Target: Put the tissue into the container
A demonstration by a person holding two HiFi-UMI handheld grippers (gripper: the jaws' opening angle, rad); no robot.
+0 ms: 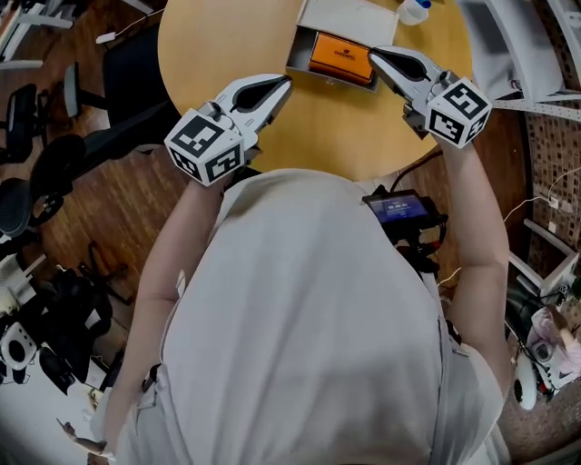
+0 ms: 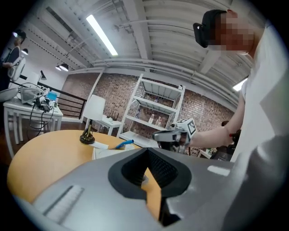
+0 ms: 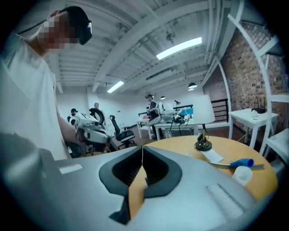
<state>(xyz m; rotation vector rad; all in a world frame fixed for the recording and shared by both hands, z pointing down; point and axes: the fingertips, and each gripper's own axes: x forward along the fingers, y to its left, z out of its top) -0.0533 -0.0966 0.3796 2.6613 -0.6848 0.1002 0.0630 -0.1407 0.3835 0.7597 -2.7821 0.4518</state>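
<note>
An orange tissue pack (image 1: 341, 56) lies inside a grey box-like container (image 1: 298, 51) at the far side of the round wooden table (image 1: 227, 36). My right gripper (image 1: 372, 53) is shut and empty, its tips just at the pack's right end, hovering above it. Nothing is held in my shut left gripper (image 1: 287, 82), which hangs over the table a little left of and nearer than the container. In the left gripper view the jaws (image 2: 146, 150) meet with bare tabletop behind them. The right gripper view shows its jaws (image 3: 142, 148) closed tip to tip.
A white sheet or lid (image 1: 349, 18) lies behind the container, with a small white bottle (image 1: 414, 9) beyond. A table lamp (image 3: 203, 115), a blue pen (image 3: 241, 162) and a white cap (image 3: 244, 174) stand on the table. Office chairs (image 1: 54, 136) crowd the left floor; a shelf rack (image 1: 536, 54) stands right.
</note>
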